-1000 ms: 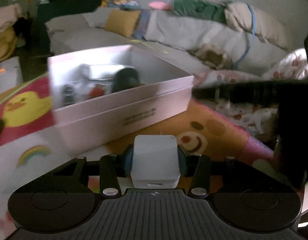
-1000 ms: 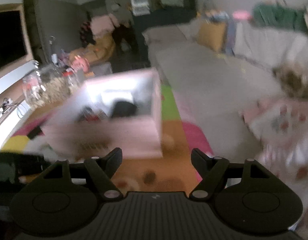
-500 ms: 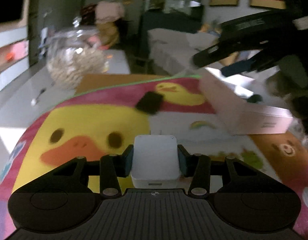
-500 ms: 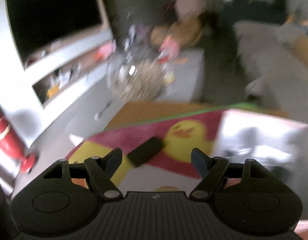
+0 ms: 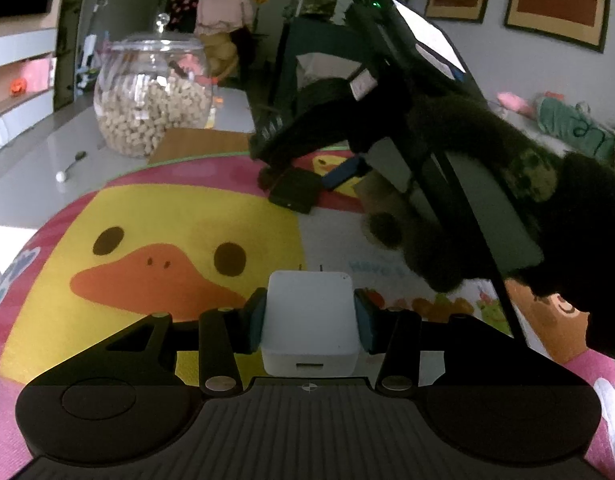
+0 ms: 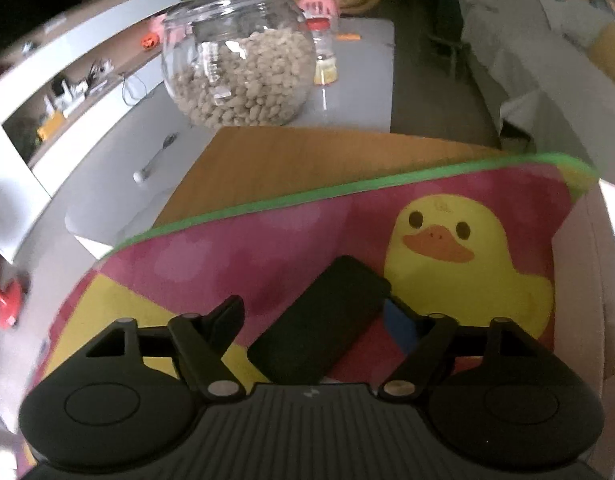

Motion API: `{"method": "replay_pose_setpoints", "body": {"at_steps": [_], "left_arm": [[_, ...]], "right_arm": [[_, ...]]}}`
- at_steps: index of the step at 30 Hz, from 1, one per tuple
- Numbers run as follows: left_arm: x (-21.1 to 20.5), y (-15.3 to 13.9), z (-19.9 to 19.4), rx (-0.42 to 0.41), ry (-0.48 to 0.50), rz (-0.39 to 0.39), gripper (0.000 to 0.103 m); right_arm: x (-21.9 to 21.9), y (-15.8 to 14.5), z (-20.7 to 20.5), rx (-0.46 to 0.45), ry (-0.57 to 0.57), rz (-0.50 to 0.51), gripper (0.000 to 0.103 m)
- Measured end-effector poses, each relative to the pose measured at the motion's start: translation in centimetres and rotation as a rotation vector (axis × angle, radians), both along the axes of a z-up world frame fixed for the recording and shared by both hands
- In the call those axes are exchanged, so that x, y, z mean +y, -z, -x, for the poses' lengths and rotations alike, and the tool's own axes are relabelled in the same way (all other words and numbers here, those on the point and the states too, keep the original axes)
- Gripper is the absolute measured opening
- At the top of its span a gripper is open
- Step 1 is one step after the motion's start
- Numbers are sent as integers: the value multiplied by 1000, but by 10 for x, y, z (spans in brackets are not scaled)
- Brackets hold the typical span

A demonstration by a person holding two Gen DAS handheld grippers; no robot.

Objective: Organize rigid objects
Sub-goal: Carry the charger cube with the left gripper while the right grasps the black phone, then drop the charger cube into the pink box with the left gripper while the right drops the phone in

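My left gripper is shut on a white charger block and holds it above the duck mat. A flat black box lies on the mat; it also shows in the left wrist view. My right gripper is open, its fingers either side of the black box, down at the mat. In the left wrist view the right gripper reaches in from the right over the box. The pink box's wall shows at the right edge.
A glass jar of pellets stands on the grey table beyond the mat, also seen in the left wrist view. A small spoon lies left of it. A small bottle stands behind. A sofa is at the right.
Both grippers have swung from the pink box to the left part of the mat. The right gripper has come down around the black box. The left still holds the charger.
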State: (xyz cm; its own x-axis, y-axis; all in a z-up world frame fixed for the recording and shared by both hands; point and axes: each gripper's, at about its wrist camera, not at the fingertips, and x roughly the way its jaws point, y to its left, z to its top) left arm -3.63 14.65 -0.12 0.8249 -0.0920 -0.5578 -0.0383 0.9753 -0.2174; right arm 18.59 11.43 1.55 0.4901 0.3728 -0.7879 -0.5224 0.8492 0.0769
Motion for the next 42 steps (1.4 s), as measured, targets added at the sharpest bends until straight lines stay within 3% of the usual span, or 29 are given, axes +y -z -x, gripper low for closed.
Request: {"method": "replay_pose_setpoints", "body": {"at_steps": [2,4,14,20,24,29,32,36,42], "left_arm": [[0,0,0,0,0,1,50],[0,0,0,1,0,1,50],[-2,0,-2,11,3,-9,51],[-3,0,-6,26,7,-22,52],[-13,0,-5,33,2,-76,52],[-18,0,-5,37,2,-110,52],[-19,0,-5,34,0,-122,51],[-22,-3,-1,9,10,-124,50],[-47,-16,7,-33,156,-39,50]], "right_arm": [[-5,1,13,-31,-76,25,43],[-14,-1,27,-42,-129,33,38],[-61,-4,86,-63,-204,32,38],[-56,-4,78,-65,-192,35,43],[-50,0,68,-72,-190,17,44],[-67,-6,87,-35,-208,-9,38],[-95,-11,104,-10,-181,-61,38],[-145,-27,131,-53,-105,-101,38],[-232,-59,155,-105,89,-202,38]]}}
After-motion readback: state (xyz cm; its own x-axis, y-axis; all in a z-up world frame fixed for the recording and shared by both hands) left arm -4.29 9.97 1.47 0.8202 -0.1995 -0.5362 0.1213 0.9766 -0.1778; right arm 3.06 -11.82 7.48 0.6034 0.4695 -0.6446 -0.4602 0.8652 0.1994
